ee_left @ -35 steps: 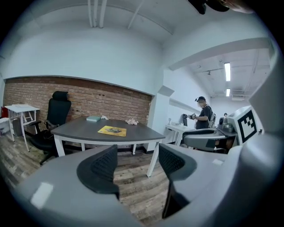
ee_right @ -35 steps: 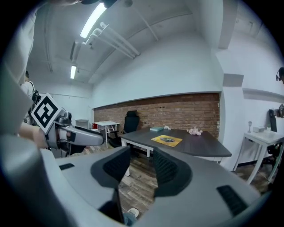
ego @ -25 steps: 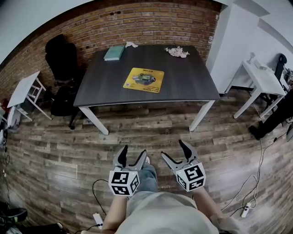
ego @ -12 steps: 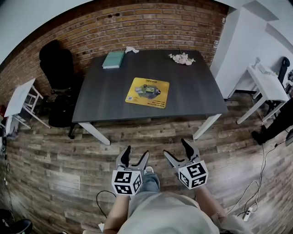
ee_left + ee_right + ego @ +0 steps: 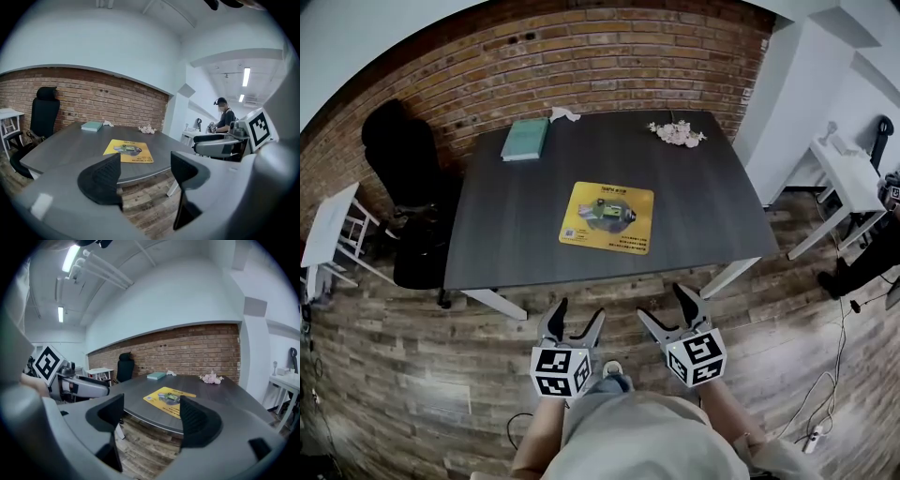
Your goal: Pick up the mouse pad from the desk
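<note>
A yellow mouse pad (image 5: 607, 217) with a printed picture lies flat near the middle of the dark grey desk (image 5: 506, 234), a little toward the front edge. It also shows as the yellow mouse pad (image 5: 128, 151) in the left gripper view and the mouse pad (image 5: 169, 400) in the right gripper view. My left gripper (image 5: 576, 319) and right gripper (image 5: 669, 307) hover side by side over the wooden floor, short of the desk's front edge. Both stand open and empty.
On the desk's far side lie a teal book (image 5: 525, 138), a crumpled white tissue (image 5: 563, 114) and a pink flower bunch (image 5: 678, 133). A black office chair (image 5: 405, 178) stands left of the desk, a white table (image 5: 848, 173) at right, a brick wall (image 5: 581, 56) behind. A person (image 5: 224, 114) stands far right.
The desk and mouse pad have come closer and lower in the head view as I step toward them. Both grippers kept their spacing and stayed open.
</note>
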{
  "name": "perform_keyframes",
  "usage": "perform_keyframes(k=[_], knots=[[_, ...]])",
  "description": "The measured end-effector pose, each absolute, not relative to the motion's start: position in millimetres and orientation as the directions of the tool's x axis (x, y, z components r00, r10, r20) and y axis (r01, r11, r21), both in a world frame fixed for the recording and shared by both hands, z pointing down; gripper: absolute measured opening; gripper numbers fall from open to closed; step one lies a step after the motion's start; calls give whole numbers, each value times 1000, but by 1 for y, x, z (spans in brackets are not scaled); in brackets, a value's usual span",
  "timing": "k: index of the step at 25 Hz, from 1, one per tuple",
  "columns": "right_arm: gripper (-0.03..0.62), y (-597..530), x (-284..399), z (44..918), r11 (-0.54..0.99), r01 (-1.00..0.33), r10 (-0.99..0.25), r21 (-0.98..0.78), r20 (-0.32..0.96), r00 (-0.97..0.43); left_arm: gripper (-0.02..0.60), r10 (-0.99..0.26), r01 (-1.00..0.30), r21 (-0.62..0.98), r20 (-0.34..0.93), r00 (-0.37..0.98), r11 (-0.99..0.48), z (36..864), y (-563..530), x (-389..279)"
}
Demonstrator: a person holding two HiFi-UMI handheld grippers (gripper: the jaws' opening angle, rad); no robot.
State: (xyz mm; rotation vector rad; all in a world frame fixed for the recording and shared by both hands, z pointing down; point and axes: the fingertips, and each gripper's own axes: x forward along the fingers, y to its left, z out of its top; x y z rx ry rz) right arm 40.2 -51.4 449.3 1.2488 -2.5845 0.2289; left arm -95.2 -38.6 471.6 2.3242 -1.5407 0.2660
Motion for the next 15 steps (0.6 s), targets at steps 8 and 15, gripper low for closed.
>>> perform_keyframes(k=[8,15], knots=[[351,-112,24,459,595,-804,-758,-26,314,-571,319,-844,-912,178,347,409,-369,480,-103,-118],[351,-151,12,465,570,-821,-771,-24,331,-545,319,-827,-904,196,364,427,-381,490,-142,-134]])
